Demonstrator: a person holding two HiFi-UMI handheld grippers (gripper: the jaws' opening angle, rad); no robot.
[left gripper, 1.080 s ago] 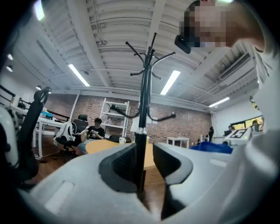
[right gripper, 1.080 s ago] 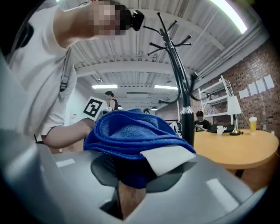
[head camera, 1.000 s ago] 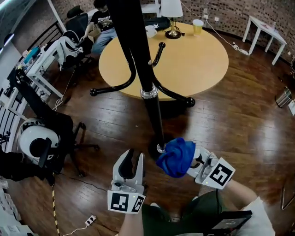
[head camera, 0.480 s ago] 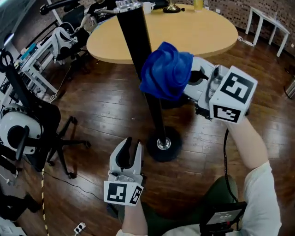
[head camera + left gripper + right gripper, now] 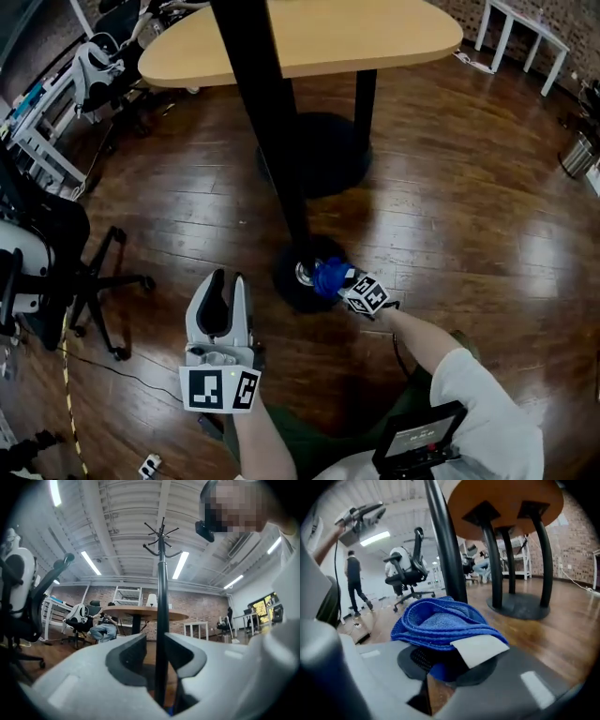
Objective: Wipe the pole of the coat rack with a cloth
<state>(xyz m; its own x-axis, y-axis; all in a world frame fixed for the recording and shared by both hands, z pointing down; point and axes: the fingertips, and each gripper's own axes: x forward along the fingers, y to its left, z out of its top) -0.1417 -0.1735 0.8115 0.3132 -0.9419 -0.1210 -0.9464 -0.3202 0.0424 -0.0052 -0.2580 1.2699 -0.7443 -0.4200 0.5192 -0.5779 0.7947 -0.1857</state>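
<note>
**Q:** Any legible markings?

**A:** Only the black-and-white square markers (image 5: 220,389) on the gripper cubes. A white label (image 5: 480,648) is sewn to the cloth (image 5: 328,275), and no print can be made out on it.

**Q:** Describe the room and the surface.

**A:** The floor (image 5: 469,216) is dark, glossy wooden plank. A round surface with a yellow-tan top (image 5: 356,37) stands on black legs over a black disc foot (image 5: 323,155). An office chair (image 5: 56,253) is at the left of the head view and a small white side table (image 5: 516,28) at the upper right. The left gripper view shows a brick wall (image 5: 197,609) and strip lights on the ceiling.

**Q:** What is the state of the left gripper (image 5: 227,281)?

**A:** Its jaws are apart with nothing between them. It is held over the floor, left of the coat rack base (image 5: 284,281) and clear of it. (Its own view shows the pole (image 5: 272,141) through the gap, but standing off from it.)

**Q:** And the right gripper (image 5: 339,280)?

**A:** Its jaws are closed on the blue cloth, which bunches up over them.

**Q:** Where is the cloth?

**A:** It is low down at the foot of the pole, up against the metal collar just above the round base.
</note>
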